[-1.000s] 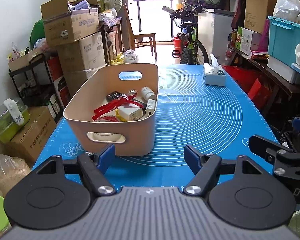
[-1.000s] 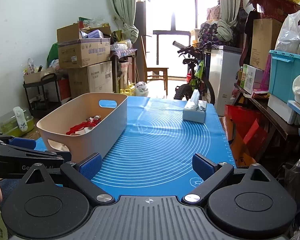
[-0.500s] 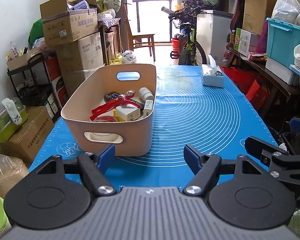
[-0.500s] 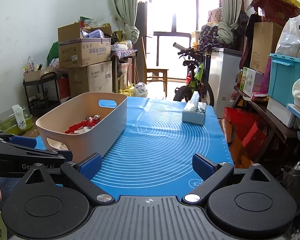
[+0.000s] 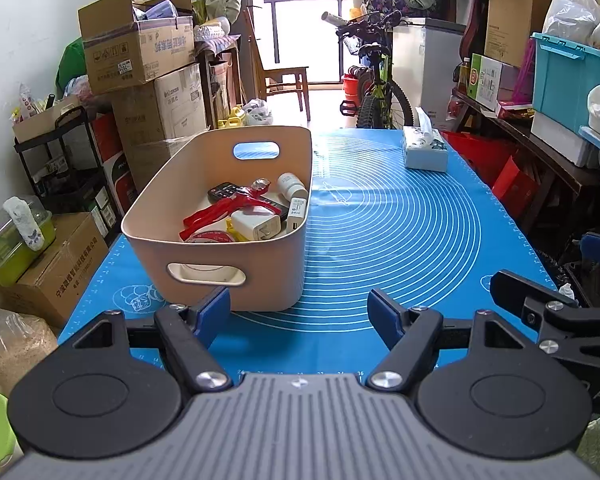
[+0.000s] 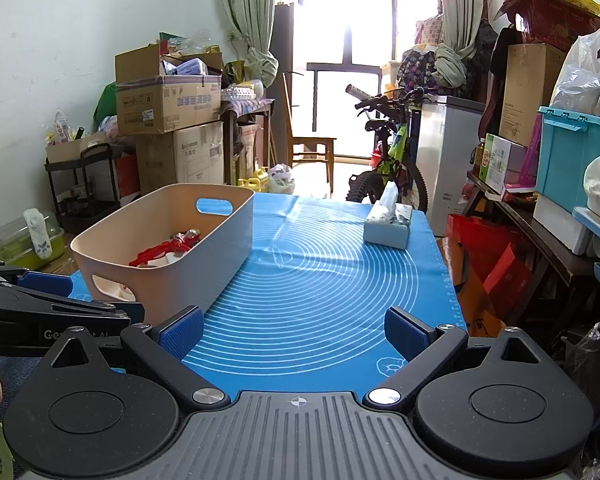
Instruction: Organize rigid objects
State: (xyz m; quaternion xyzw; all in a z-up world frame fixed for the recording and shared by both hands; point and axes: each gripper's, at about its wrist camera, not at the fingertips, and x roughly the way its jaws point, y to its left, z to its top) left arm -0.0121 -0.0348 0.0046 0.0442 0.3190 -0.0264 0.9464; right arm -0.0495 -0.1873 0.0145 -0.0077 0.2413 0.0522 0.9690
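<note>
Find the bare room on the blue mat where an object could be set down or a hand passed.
Free: the ringed middle of the blue silicone mat, bordered by the beige plastic basket on its left and the white tissue box at the far right corner, plus the near strip ahead of both open grippers. Crowded: inside the basket, where small items are piled.

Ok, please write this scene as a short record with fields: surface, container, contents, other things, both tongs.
surface: blue mat with white rings
container: beige bin, on the mat's left part, upright
contents: red pliers, white charger, white bottle, dark remote, more underneath, unclear
other things: tissue box at the far right of the mat
left tongs: open, empty, in front of the bin
right tongs: open, empty, over bare mat
</note>
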